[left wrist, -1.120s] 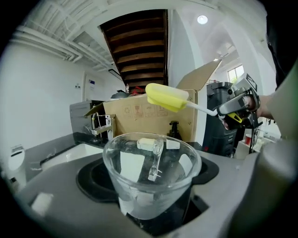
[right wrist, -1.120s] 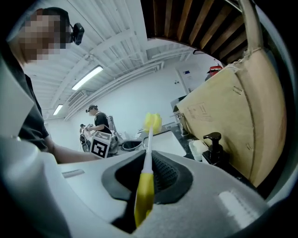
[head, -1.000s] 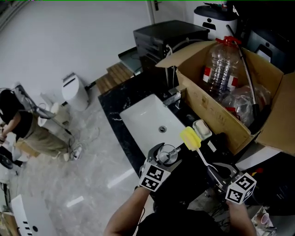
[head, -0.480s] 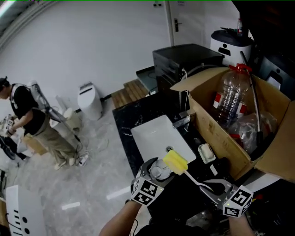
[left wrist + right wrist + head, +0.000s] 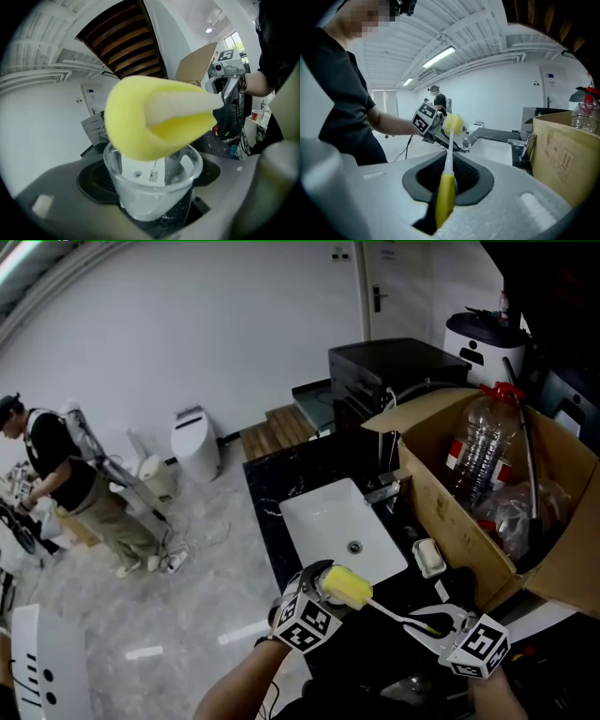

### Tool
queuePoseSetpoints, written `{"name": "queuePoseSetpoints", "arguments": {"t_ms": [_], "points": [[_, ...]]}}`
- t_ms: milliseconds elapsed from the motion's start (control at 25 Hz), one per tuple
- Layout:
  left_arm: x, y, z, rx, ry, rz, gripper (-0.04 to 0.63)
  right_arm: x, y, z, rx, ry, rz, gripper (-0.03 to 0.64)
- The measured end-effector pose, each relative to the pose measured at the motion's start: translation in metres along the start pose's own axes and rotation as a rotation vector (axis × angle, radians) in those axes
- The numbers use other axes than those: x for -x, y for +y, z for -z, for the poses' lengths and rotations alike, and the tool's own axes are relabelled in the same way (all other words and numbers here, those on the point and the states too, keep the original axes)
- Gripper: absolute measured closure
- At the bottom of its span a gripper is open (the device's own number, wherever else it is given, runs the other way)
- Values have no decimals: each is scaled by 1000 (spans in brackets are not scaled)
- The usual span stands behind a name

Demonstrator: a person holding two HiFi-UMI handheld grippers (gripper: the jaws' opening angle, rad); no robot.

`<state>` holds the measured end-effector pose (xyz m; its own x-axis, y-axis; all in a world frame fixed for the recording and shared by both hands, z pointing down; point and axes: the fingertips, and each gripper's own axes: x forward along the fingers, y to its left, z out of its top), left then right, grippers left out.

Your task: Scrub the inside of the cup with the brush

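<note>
My left gripper (image 5: 317, 589) is shut on a clear plastic cup (image 5: 154, 187), held upright over the near edge of the black counter. In the left gripper view the yellow sponge head (image 5: 154, 117) of the brush sits right at the cup's mouth, hiding part of the rim. My right gripper (image 5: 429, 619) is shut on the brush's yellow handle (image 5: 446, 197). Its white shaft (image 5: 449, 152) runs away from the jaws to the sponge head (image 5: 453, 124) at the cup. In the head view the brush (image 5: 349, 588) slants from the right gripper up-left to the cup (image 5: 314, 579).
A white sink (image 5: 328, 517) with a faucet (image 5: 384, 489) lies in the black counter just beyond the cup. An open cardboard box (image 5: 445, 502) holding a plastic bottle (image 5: 478, 456) stands at the right, a soap dish (image 5: 429, 557) before it. A person (image 5: 56, 484) stands far left.
The sponge head has swung left, from beside the sink's right rim to the cup's mouth. Both grippers have shifted a little and the right one has rolled.
</note>
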<state>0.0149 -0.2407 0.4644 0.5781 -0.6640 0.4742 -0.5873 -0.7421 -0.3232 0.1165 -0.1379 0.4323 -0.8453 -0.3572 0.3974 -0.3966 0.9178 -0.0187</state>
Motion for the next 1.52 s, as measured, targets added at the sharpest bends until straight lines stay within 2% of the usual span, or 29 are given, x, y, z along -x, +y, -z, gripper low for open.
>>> {"name": "queuePoseSetpoints", "arguments": {"t_ms": [200, 440, 640, 800, 960, 1280, 1520], "points": [[0, 0, 6, -47, 27, 24, 156, -10, 0, 4, 53, 77, 1, 574], [1, -3, 21, -156, 88, 26, 156, -15, -1, 7, 132, 165, -6, 573], [5, 4, 32, -134, 99, 26, 156, -20, -4, 9, 196, 254, 11, 574], [4, 2, 37, -206, 121, 33, 156, -30, 3, 5, 259, 285, 10, 574], [2, -5, 36, -263, 130, 50, 156, -35, 0, -2, 331, 318, 56, 574], [3, -5, 29, -281, 134, 48, 156, -37, 0, -4, 282, 292, 72, 575], [-2, -17, 43, -359, 195, 52, 157, -45, 2, 7, 272, 347, 69, 574]]}}
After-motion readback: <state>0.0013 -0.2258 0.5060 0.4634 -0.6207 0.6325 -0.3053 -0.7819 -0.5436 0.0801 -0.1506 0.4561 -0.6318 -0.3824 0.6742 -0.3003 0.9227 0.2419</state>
